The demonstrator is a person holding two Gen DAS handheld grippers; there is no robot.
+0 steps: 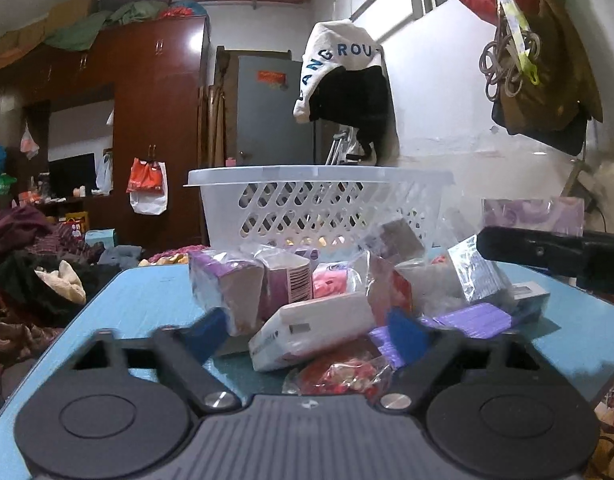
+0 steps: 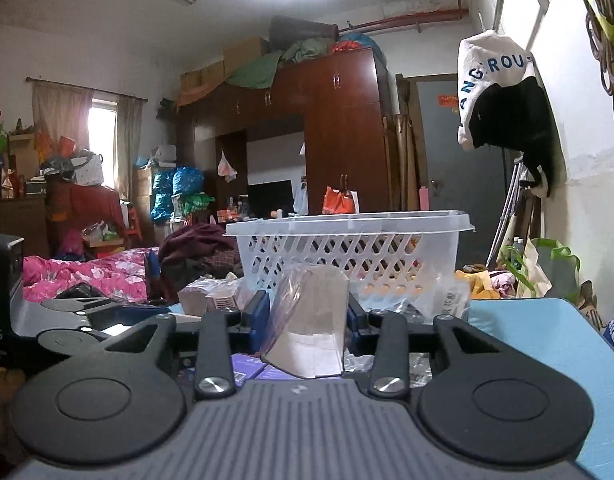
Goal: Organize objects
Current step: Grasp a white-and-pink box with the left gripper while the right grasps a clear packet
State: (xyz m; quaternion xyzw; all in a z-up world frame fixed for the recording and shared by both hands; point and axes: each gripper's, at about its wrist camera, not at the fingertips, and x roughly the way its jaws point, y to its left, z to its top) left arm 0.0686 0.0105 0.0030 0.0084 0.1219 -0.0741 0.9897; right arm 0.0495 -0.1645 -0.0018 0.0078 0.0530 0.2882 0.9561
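The right gripper is clamped on a wrapped brown box, lifted just above the pile, with the white lattice basket behind it on the blue table; the box looks light and stiff, but its clear film is loose and probably slippery, so the flat sides are the sound place to pinch; the left gripper stands partly open, its blue pads either side of a white wrapped packet without plainly pressing it; that packet seems firm and light, best taken across its narrow width; a purple carton shows a barcode, too small to read; the hanging white garment reads "ANGROU" in blue letters
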